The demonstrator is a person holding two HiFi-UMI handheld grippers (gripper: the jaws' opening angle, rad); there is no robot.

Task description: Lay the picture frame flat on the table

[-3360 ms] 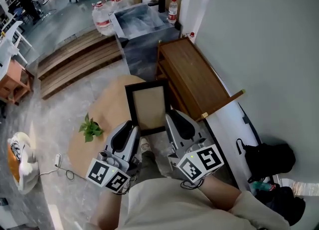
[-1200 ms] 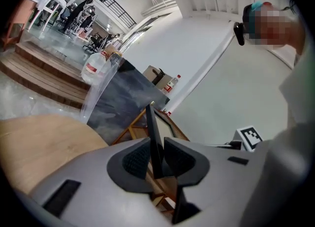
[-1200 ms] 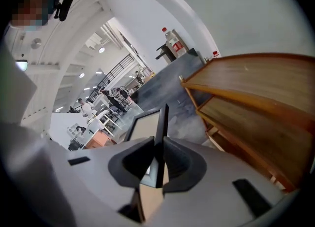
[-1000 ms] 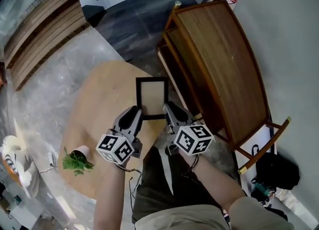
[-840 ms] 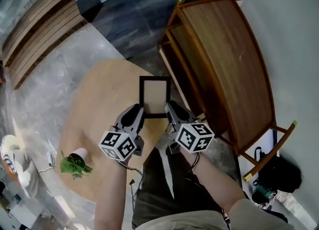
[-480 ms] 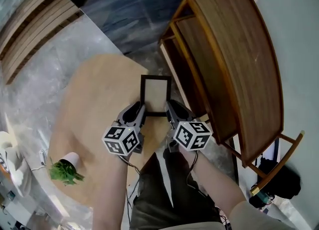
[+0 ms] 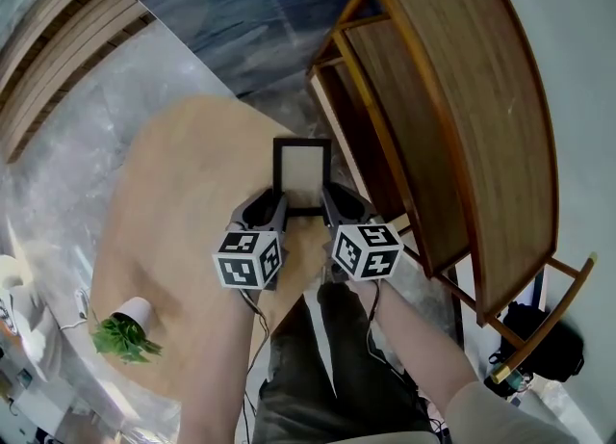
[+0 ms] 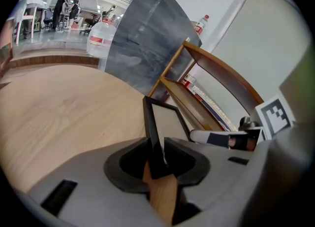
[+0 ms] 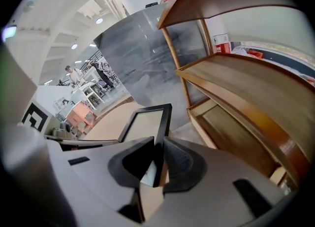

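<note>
The step in hand is the lowering of the picture frame (image 7: 302, 175) toward the tabletop (image 7: 183, 192); it is not yet released. The left hand-held gripper (image 7: 273, 213) is clamped on the frame's left rail near the bottom corner, and its own view shows the black rail pinched between the 2 jaws (image 8: 156, 158). The right hand-held gripper (image 7: 333, 204) is clamped the same way on the right rail (image 9: 156, 162). The frame sits over the tabletop's right side, near the edge facing the wooden shelf unit (image 7: 452, 115). In both gripper views its far end seems to tip upward, so it probably is not lying flat. I cannot tell whether any part of it touches the wood.

The next move, as I judge it, calls for bringing both grippers down evenly until the back meets the surface. Then both pairs of jaws open and slide out sideways without dragging the frame toward the edge.

The frame is a thin rectangle with a narrow, matte black rim around a pale cream panel. It looks light and rigid. The tabletop is pale wood with a fine grain and a rounded outline. The shelf unit is darker, glossier brown wood. A small green potted plant (image 7: 122, 333) stands well apart, at the tabletop's left.
</note>
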